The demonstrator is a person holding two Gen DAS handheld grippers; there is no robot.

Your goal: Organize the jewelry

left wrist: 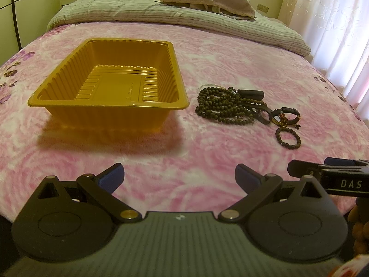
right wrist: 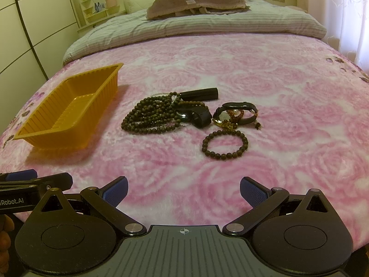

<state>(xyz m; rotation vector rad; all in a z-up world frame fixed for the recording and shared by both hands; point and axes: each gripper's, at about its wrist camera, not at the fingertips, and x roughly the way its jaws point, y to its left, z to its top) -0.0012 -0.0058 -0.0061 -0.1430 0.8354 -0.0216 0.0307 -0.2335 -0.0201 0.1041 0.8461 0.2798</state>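
Left hand-held gripper [left wrist: 180, 175]: hovering over the pink bedspread [left wrist: 207, 53], fingers spread wide, gripping nothing.
Right hand-held gripper [right wrist: 183, 188]: also hanging spread and empty.
Jewelry: long bead strand [right wrist: 150, 117], watches [right wrist: 233, 113] and bead bracelet [right wrist: 224, 145] are lying clustered just right of the tray [left wrist: 108, 106].

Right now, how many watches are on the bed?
2, as far as I can tell. A black-faced watch lies against the long bead strand. A gold-cased watch sits right of it, behind the small bead bracelet. Others may hide in the tangle.
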